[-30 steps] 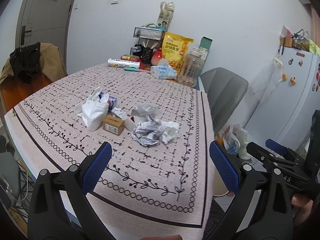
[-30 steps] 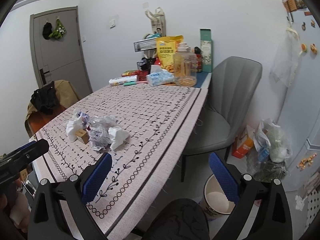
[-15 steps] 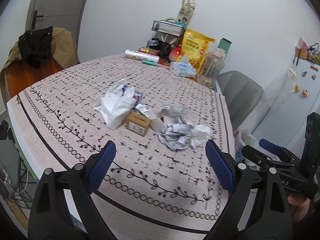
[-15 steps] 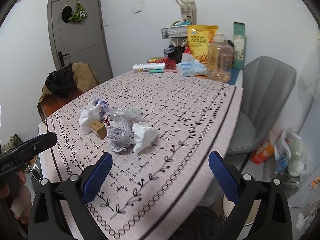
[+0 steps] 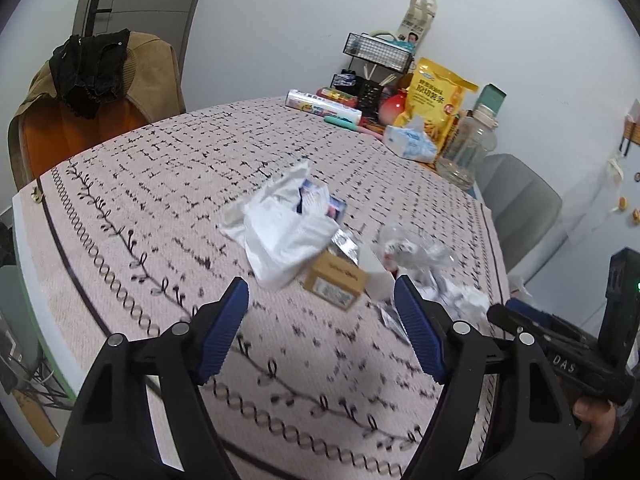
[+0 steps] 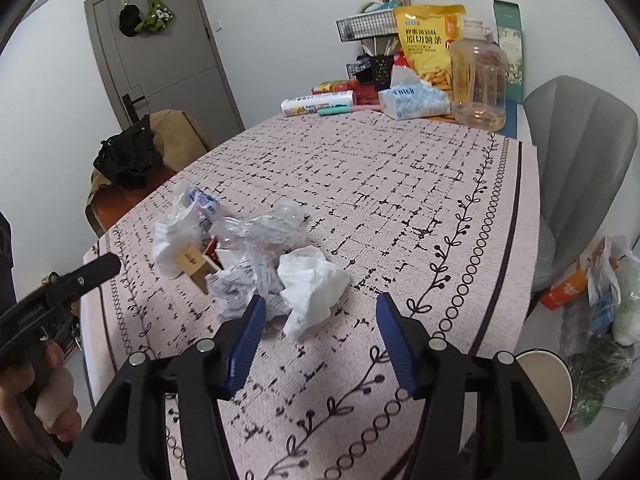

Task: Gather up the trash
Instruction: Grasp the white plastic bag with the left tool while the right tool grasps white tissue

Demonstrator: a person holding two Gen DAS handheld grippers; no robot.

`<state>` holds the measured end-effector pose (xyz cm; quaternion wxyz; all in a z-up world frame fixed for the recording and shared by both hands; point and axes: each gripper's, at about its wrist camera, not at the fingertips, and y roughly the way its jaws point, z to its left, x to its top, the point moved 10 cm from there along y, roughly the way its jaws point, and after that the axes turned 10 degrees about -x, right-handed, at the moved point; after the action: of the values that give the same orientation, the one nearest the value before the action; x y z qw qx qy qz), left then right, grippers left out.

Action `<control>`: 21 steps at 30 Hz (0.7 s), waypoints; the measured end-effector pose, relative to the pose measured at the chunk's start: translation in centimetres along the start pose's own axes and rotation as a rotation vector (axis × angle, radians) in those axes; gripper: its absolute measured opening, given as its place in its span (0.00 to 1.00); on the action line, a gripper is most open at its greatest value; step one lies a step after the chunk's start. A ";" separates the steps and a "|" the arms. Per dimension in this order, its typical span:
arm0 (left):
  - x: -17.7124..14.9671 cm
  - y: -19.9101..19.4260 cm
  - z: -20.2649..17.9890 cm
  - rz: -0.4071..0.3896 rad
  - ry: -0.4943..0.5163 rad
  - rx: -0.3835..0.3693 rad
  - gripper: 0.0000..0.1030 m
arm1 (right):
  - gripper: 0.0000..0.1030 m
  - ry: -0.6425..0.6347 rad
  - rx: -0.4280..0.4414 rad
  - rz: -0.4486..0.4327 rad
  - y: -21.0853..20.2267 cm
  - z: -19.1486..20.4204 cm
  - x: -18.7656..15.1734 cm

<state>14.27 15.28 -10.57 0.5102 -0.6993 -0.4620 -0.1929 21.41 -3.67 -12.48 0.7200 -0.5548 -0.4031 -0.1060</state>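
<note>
- The left gripper (image 5: 322,292) hangs over the near part of the table, its blue-padded fingers (image 5: 224,328) parted to a middling gap; the jaws have just been closing, and nothing sits between the pads.
- Just beyond its fingertips lies a small brown cardboard box (image 5: 335,280), with a crumpled white plastic bag (image 5: 280,236) touching the box on its left side.
- The right gripper (image 6: 320,312) also hangs above the tablecloth, its fingers (image 6: 246,340) drawn in narrower than the left pair; these jaws too have just been closing, and the pads press on nothing.
- A crumpled white tissue (image 6: 310,288) lies just ahead of the gap between the right fingertips, its lower edge near the left pad; whether it touches the pad I cannot tell.
- Beside the tissue, to its left, sits a wad of printed paper (image 6: 244,280), and behind that a clear crinkled plastic wrapper (image 6: 264,226).
- All this trash forms one heap on the patterned tablecloth (image 6: 400,184), towards the near end of the table.
- At the far end stand a yellow snack bag (image 6: 428,44), a clear plastic jug (image 6: 478,76) and a tissue pack (image 6: 414,102), well apart from the heap.
- A person's hand (image 6: 44,396) grips the left tool's handle at the lower left of the right wrist view.
</note>
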 end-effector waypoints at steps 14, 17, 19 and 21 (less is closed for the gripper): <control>3.2 5.4 1.1 0.030 0.033 0.084 0.73 | 0.39 0.050 0.040 0.062 2.8 -0.3 0.6; 3.0 6.2 1.4 0.046 0.039 0.109 0.66 | 0.30 0.041 0.054 0.069 3.0 0.1 0.5; 2.5 6.5 1.6 0.071 0.035 0.107 0.43 | 0.17 0.043 0.068 0.085 3.3 0.3 0.2; 2.0 6.4 1.5 0.088 0.020 0.083 0.34 | 0.08 0.052 0.085 0.090 3.3 0.4 0.0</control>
<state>20.40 17.17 -13.12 0.5511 -0.6953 -0.4335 -0.1580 23.26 -2.15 -14.80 0.7572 -0.5383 -0.3632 -0.0706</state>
